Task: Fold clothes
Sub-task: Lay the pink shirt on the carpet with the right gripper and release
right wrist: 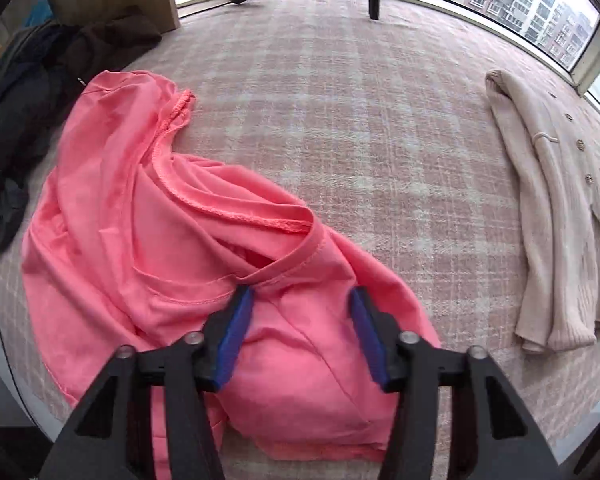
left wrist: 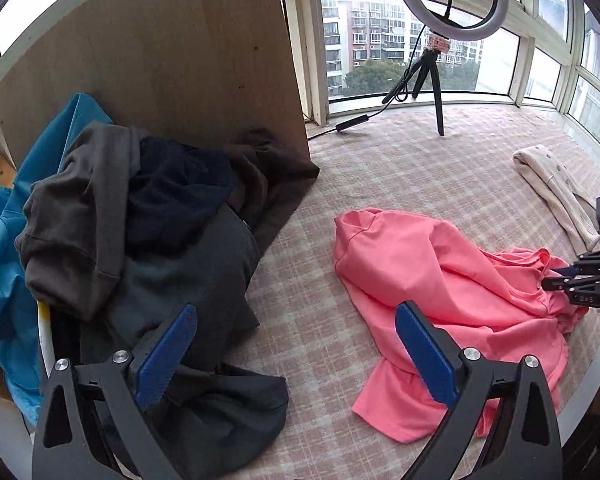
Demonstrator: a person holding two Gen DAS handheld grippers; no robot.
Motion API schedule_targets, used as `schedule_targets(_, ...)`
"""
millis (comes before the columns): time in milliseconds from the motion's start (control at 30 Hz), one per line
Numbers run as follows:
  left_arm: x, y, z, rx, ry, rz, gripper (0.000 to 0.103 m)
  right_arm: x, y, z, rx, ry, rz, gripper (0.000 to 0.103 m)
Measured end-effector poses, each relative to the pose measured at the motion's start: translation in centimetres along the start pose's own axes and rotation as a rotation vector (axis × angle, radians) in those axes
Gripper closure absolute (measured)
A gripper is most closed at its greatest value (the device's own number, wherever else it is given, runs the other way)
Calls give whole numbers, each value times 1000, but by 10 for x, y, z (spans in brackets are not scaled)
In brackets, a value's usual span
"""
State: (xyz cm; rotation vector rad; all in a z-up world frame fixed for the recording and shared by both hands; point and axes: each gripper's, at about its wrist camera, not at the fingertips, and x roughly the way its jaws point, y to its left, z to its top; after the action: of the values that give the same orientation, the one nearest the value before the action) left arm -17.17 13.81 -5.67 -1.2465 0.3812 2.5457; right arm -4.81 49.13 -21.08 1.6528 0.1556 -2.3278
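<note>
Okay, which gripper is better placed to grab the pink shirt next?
Right. The right gripper is open directly over the pink shirt, near its collar; the left gripper hangs open over blanket beside it.

Pink checked blanket [right wrist: 340, 92], crumpled pink shirt [right wrist: 140, 208], cream cardigan [right wrist: 552, 216], dark clothes pile [left wrist: 160, 232], tripod [left wrist: 432, 80]

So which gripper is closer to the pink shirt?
Right. The right gripper is open just over the pink shirt by its collar; the left gripper is open farther off, beside it.
</note>
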Motion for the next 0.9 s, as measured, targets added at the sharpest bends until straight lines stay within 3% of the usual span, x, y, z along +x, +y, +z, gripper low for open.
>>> schedule_targets(33,4,-3,2,-2,8,9,3,-7,-3,1,-12,-11,36,99)
schedule_targets(300,37,-50,18,11,56,3,3,-85,-91,15,102,-196,-123,99)
schedule_targets(367,46,-64,26,27,60,7,4,-100,-111,18,127,-228,-162,93)
schedule_targets(433,55,-76,34,42,62,14,3,-92,-122,14,140,-192,-137,69)
schedule_targets(533,74,-89,45,61,84,1,3,-77,-122,2,156,-184,-30,51)
schedule_targets(667,111,-106,63,125,120,26,3,-43,-112,-13,185,-92,39,48)
schedule_targets(800,157,-123,71,137,227,-8,6,-9,-105,-18,195,-19,43,46)
schedule_targets(833,166,-127,70,138,252,-17,14,-10,-100,-18,173,-36,62,46)
schedule_targets(867,170,-128,68,133,272,-31,50,-12,-95,-18,150,-52,81,47)
schedule_targets(900,172,-127,65,122,291,-47,97,-13,-91,-18,128,-68,101,63)
